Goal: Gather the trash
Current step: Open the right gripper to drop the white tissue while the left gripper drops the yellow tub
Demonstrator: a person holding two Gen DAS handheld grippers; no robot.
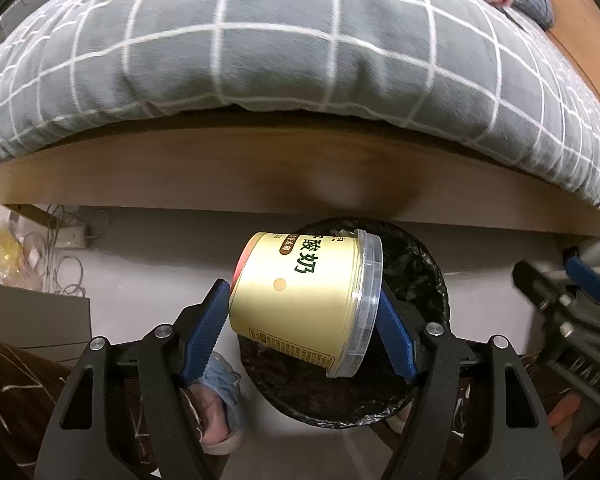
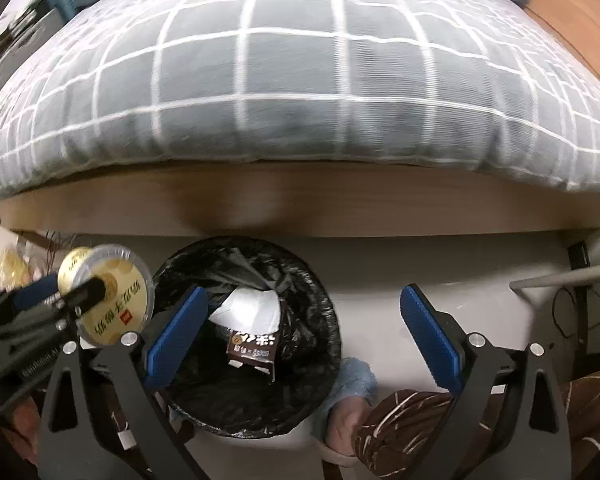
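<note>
A yellow yogurt tub point(image 1: 304, 300) with a clear lid lies sideways between my left gripper's point(image 1: 304, 320) blue pads, which are shut on its base and lid. It hangs over a round bin lined with a black bag point(image 1: 416, 276). In the right wrist view the same bin point(image 2: 320, 296) sits on the floor, with a white paper point(image 2: 252, 308) and a brown carton point(image 2: 252, 352) lying inside. My right gripper point(image 2: 302, 336) stands wide open above the bin's right rim with nothing between its fingers. The tub point(image 2: 112, 300) and my left gripper point(image 2: 40, 312) show at the left.
A bed with a grey checked duvet point(image 1: 284, 48) and wooden frame point(image 1: 260, 176) runs across behind the bin. A person's feet in pale slippers point(image 1: 220, 408) stand beside the bin. Cables and a power strip point(image 1: 70, 236) lie at the left, under the bed edge.
</note>
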